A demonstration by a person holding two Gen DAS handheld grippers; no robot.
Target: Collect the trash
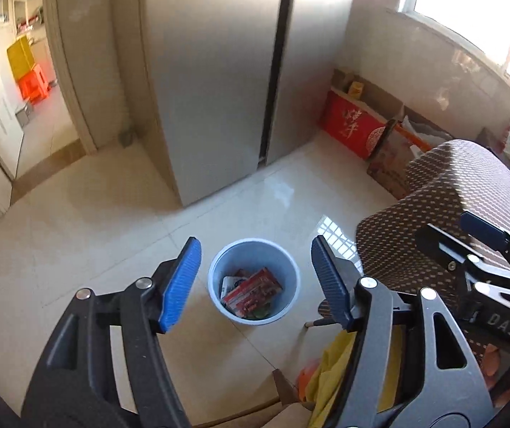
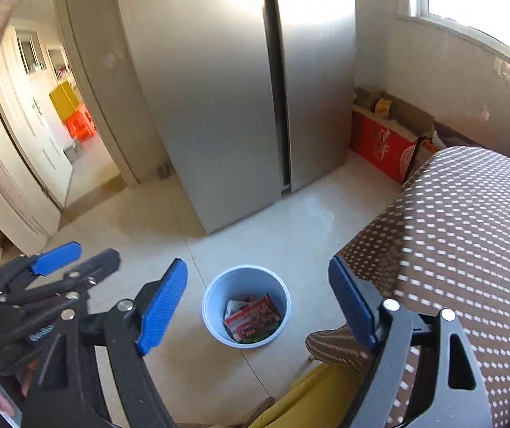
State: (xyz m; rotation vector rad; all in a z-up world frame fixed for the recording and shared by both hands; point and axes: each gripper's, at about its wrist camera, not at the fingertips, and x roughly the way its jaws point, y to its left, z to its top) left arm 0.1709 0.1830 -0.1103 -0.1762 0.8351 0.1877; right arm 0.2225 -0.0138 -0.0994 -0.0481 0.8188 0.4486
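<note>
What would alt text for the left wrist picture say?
An open, empty left hand-held gripper hangs above a pale blue bin holding red packaging, on a tiled floor before a steel fridge. The right hand-held gripper and a dotted brown chair sit at right.
</note>
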